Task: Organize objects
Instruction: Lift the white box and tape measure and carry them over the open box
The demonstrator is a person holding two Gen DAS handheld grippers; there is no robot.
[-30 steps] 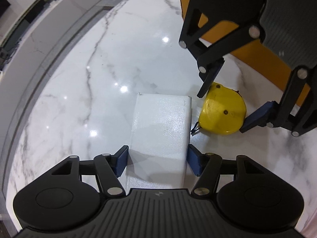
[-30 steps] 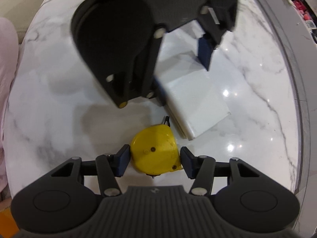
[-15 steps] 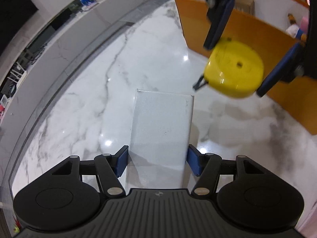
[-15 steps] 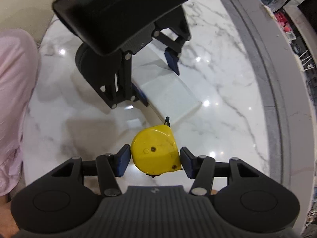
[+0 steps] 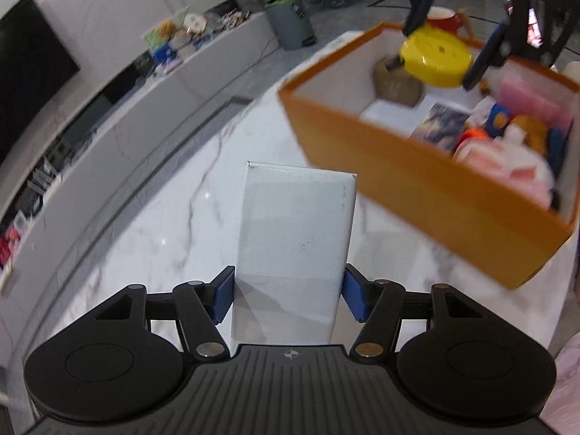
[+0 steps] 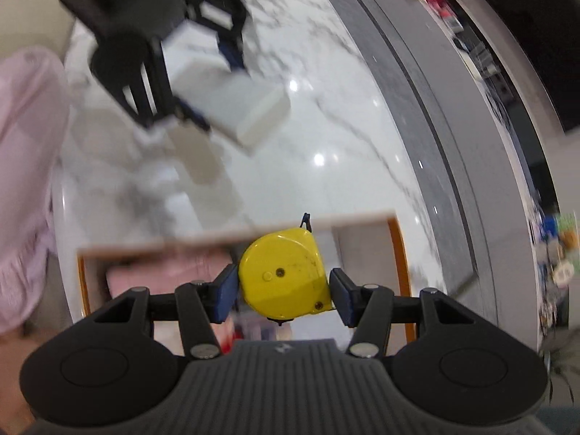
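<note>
L hand-held gripper (image 5: 288, 295) pinches white box (image 5: 293, 239), up off bench (image 5: 152, 224), ready for bin | R hand-held gripper (image 6: 284, 291) pinches yellow tape measure (image 6: 284, 277) over orange bin (image 5: 417, 177), prob to drop in

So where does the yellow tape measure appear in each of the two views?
Left wrist view: the yellow tape measure is at the upper right, held in the right tongs above the orange box.
Right wrist view: it is at the lower centre, between the blue pads.
Shared landmark: the white box, lower centre in the left view, upper left in the right view.
</note>
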